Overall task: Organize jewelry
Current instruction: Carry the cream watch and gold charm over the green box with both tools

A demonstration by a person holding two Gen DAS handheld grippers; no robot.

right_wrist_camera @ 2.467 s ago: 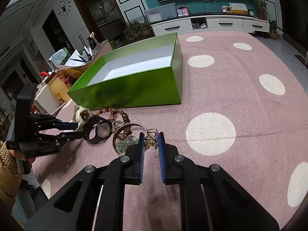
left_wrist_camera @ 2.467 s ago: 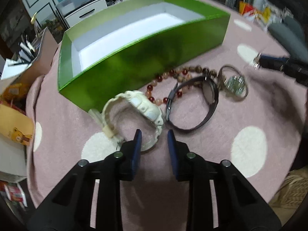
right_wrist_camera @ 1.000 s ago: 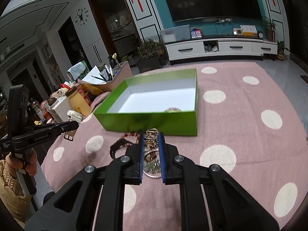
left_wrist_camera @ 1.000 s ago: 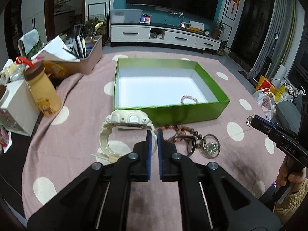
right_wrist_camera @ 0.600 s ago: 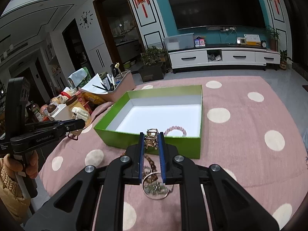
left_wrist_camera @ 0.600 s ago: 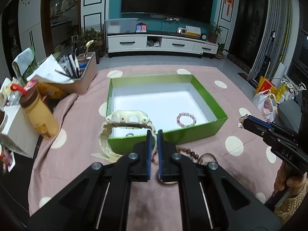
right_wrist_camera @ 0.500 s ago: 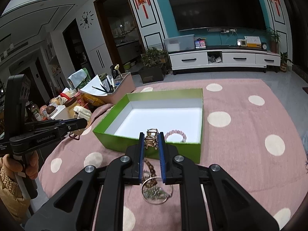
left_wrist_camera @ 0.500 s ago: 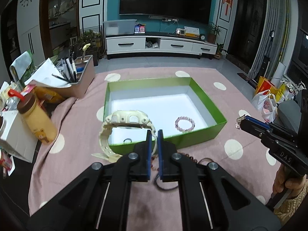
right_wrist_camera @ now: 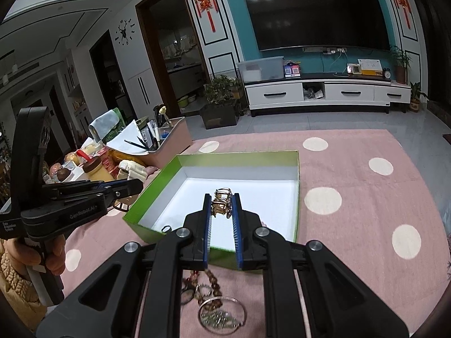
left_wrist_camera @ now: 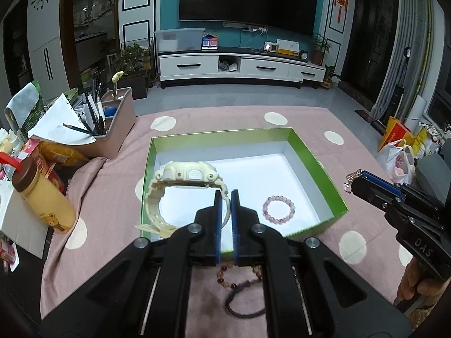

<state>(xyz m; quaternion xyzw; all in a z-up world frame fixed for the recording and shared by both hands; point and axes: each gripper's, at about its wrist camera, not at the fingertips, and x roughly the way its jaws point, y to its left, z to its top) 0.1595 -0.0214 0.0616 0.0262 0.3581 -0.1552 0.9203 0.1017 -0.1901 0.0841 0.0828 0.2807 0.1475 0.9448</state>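
Note:
My left gripper (left_wrist_camera: 226,194) is shut on the strap of a cream watch (left_wrist_camera: 183,178) and holds it above the near left part of the green box (left_wrist_camera: 329,180). A pink bead bracelet (left_wrist_camera: 278,208) lies on the box's white floor. My right gripper (right_wrist_camera: 221,197) is shut on a gold hair clip (right_wrist_camera: 221,201) and holds it over the green box (right_wrist_camera: 296,169). A small dark ring (right_wrist_camera: 166,228) lies in the box's near left corner. A red bead bracelet (left_wrist_camera: 225,277) and a dark watch strap (left_wrist_camera: 242,304) lie on the pink cloth near me.
A silver bangle with charms (right_wrist_camera: 221,314) lies on the dotted pink cloth (right_wrist_camera: 366,197) under my right gripper. At the left stand a pen holder (left_wrist_camera: 112,129), a yellow bottle (left_wrist_camera: 42,194) and snack packs. The left gripper also shows in the right wrist view (right_wrist_camera: 132,187).
Both grippers have risen from the cloth and moved forward over the green box, the left with the cream watch, the right with the gold clip.

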